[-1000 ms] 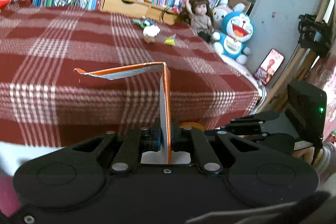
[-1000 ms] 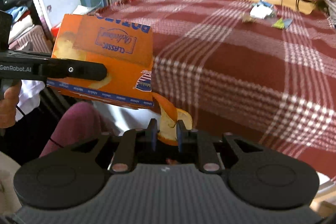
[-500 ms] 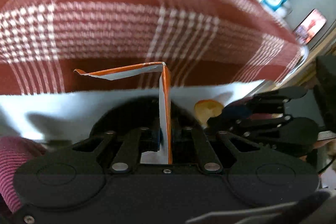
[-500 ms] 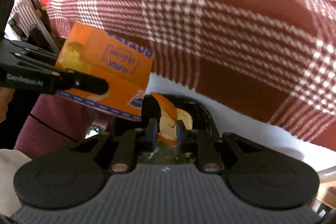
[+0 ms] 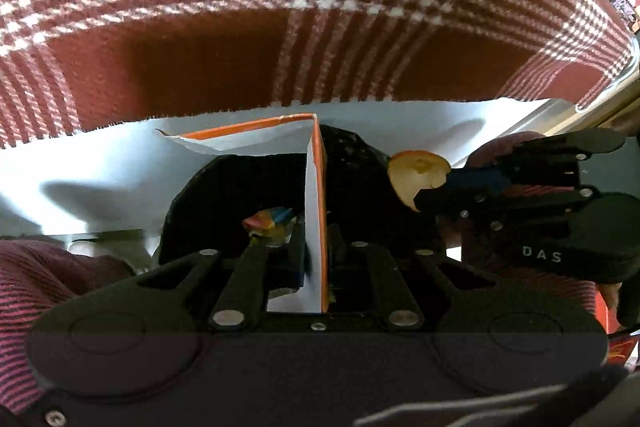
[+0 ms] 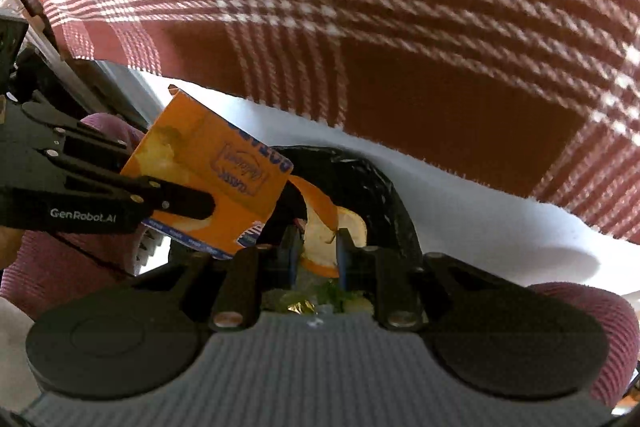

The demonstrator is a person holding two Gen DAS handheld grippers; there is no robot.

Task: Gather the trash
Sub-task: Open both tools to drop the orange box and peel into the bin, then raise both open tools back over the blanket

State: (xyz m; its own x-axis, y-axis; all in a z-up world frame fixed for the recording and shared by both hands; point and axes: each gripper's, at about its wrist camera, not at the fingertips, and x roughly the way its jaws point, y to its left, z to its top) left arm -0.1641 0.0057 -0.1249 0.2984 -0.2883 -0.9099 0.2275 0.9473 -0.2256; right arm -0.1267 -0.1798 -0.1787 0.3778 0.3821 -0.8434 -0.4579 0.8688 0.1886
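Nearest in the left wrist view, the left gripper (image 5: 316,259) pinches the lower edge of a flattened orange chip carton (image 5: 314,195), which stands up toward twelve o'clock. It looks light and stiff, so a pinch along a panel edge should be enough; the loose flap may catch air. In the right wrist view, the right gripper (image 6: 318,253) clamps an orange peel (image 6: 320,235), likely soft, slightly slippery and best held mid-piece. Both hang over the black-lined trash bin (image 6: 376,183). Beyond, from ten to two o'clock, hangs the red plaid tablecloth (image 6: 400,27).
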